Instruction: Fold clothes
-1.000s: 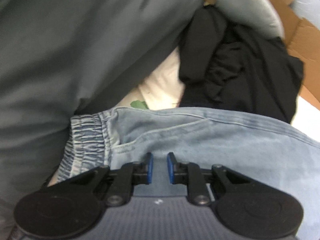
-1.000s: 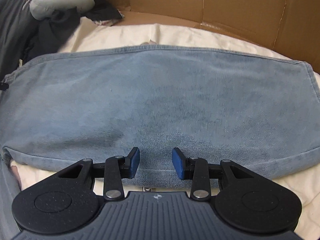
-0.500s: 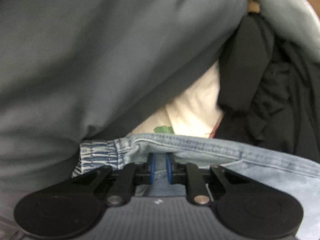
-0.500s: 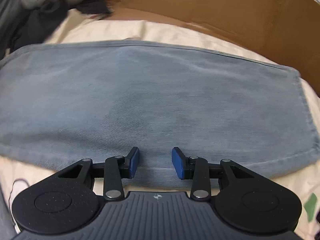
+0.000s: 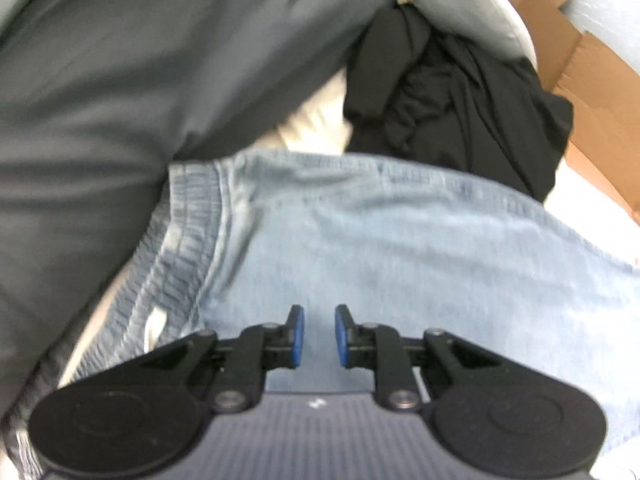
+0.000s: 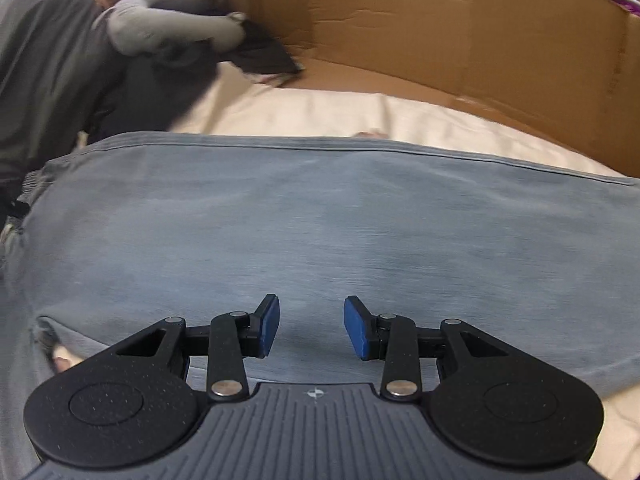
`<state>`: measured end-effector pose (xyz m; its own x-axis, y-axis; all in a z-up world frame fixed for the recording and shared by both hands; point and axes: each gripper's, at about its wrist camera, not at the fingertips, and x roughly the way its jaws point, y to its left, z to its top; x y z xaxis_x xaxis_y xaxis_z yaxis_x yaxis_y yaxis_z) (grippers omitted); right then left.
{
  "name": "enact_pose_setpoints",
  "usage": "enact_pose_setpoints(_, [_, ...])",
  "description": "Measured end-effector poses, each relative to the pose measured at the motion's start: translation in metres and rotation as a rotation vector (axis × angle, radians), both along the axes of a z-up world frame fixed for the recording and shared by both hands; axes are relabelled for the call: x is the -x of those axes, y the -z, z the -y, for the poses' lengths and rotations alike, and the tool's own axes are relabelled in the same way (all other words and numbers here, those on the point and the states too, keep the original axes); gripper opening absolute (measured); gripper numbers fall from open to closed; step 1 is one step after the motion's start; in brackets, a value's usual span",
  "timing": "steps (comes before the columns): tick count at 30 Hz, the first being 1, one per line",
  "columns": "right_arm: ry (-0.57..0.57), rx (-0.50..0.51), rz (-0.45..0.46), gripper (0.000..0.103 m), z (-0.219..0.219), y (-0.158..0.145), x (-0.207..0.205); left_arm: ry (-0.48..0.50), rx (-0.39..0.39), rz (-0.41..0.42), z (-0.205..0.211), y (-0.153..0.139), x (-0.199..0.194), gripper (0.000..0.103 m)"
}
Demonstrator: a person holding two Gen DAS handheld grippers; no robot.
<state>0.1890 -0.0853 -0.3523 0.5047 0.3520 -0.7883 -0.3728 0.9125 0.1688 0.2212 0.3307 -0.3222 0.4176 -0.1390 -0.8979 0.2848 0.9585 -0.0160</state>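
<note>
Light blue denim trousers [image 5: 400,240] lie flat on a cream sheet [image 6: 320,116], their elastic waistband [image 5: 180,240] at the left end. My left gripper [image 5: 319,336] hovers over the denim just right of the waistband. Its jaws are opening, a narrow gap shows between the blue pads, and no cloth is pinched. In the right wrist view the same trousers [image 6: 320,220] stretch across the frame. My right gripper [image 6: 311,328] stands open above their near edge, with nothing between its fingers.
A large grey garment [image 5: 120,80] hangs over the left side. A crumpled black garment [image 5: 460,100] lies beyond the trousers, beside a pale grey bundle [image 6: 172,28]. Cardboard walls [image 6: 440,40] border the far side of the sheet.
My left gripper has drawn back from the waistband edge to over the denim, and its pads stand a little wider apart. The right gripper has shifted slightly, still open.
</note>
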Motion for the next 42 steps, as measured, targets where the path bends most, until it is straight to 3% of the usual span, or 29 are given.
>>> enact_pose_setpoints(5, [-0.058, 0.022, -0.035, 0.043, -0.02, 0.013, 0.01, 0.034, -0.041, -0.06, 0.002, 0.025, 0.011, 0.019])
enact_pose_setpoints(9, [-0.098, 0.088, -0.067, 0.044, -0.023, 0.024, 0.021, 0.028, -0.094, -0.018, 0.004, 0.036, -0.001, 0.028])
enact_pose_setpoints(13, [-0.092, 0.111, -0.094, 0.044, -0.019, 0.02, 0.025, -0.023, -0.095, -0.013, 0.008, 0.023, -0.015, 0.018])
enact_pose_setpoints(16, [-0.066, 0.114, -0.101, 0.044, -0.019, 0.016, 0.026, 0.024, -0.069, 0.028, 0.022, 0.005, -0.011, 0.018])
enact_pose_setpoints(20, [-0.086, 0.129, -0.097, 0.044, -0.02, 0.019, 0.027, 0.112, -0.031, 0.018, 0.05, -0.003, 0.0, 0.019])
enact_pose_setpoints(29, [-0.092, 0.13, -0.115, 0.044, -0.016, 0.023, 0.023, 0.323, -0.004, 0.028, 0.125, 0.02, 0.01, 0.019])
enact_pose_setpoints(36, [-0.085, 0.123, -0.108, 0.044, -0.015, 0.025, 0.024, 0.35, -0.087, 0.047, 0.169, 0.035, -0.004, 0.022])
enact_pose_setpoints(42, [-0.079, 0.117, -0.103, 0.045, -0.016, 0.025, 0.021, 0.31, -0.127, 0.088, 0.187, 0.042, -0.009, 0.022])
